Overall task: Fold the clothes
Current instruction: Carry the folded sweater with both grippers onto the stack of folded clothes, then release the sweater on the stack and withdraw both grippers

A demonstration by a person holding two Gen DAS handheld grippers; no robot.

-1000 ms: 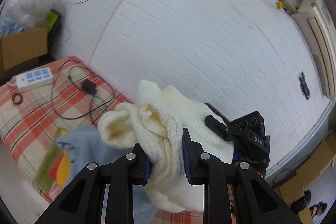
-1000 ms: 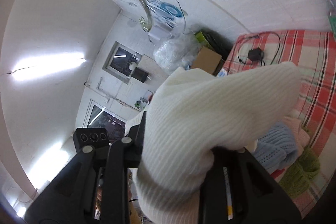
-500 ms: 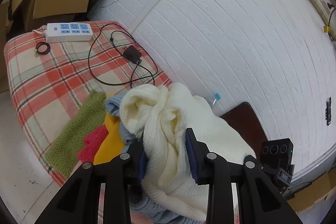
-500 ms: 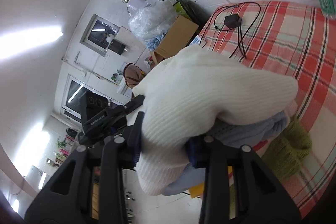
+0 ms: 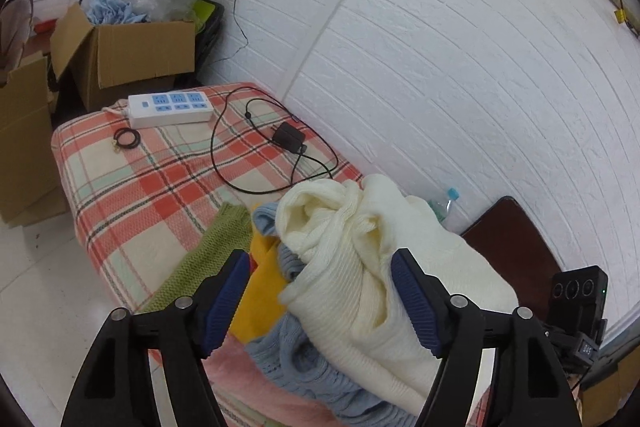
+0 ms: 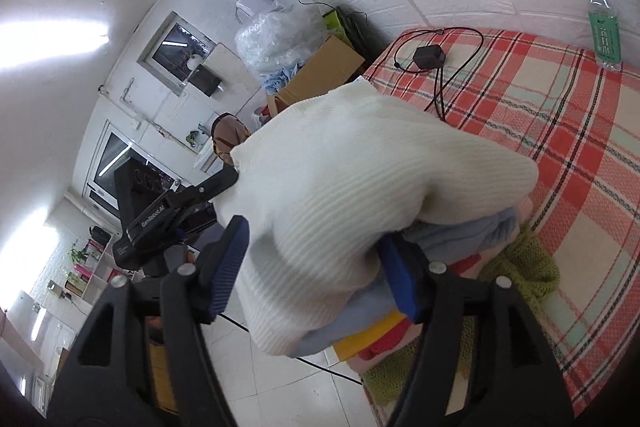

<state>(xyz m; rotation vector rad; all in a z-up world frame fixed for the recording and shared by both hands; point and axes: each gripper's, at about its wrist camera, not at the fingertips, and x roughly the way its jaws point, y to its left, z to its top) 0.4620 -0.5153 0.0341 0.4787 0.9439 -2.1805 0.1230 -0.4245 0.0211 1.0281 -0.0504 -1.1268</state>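
Both jaws just opened: left hand-held gripper and right hand-held gripper spread around cream sweater, resting atop pile on plaid bed.

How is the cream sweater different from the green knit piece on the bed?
The cream sweater is pale, finely ribbed and bunched in a bulky heap on top of the clothes pile; the green knit piece is coarser in stitch and lies low, partly buried under the pile. The cream sweater sits between the open left gripper; the green piece lies outside it. Both are knitted and rest on the plaid bed cover.
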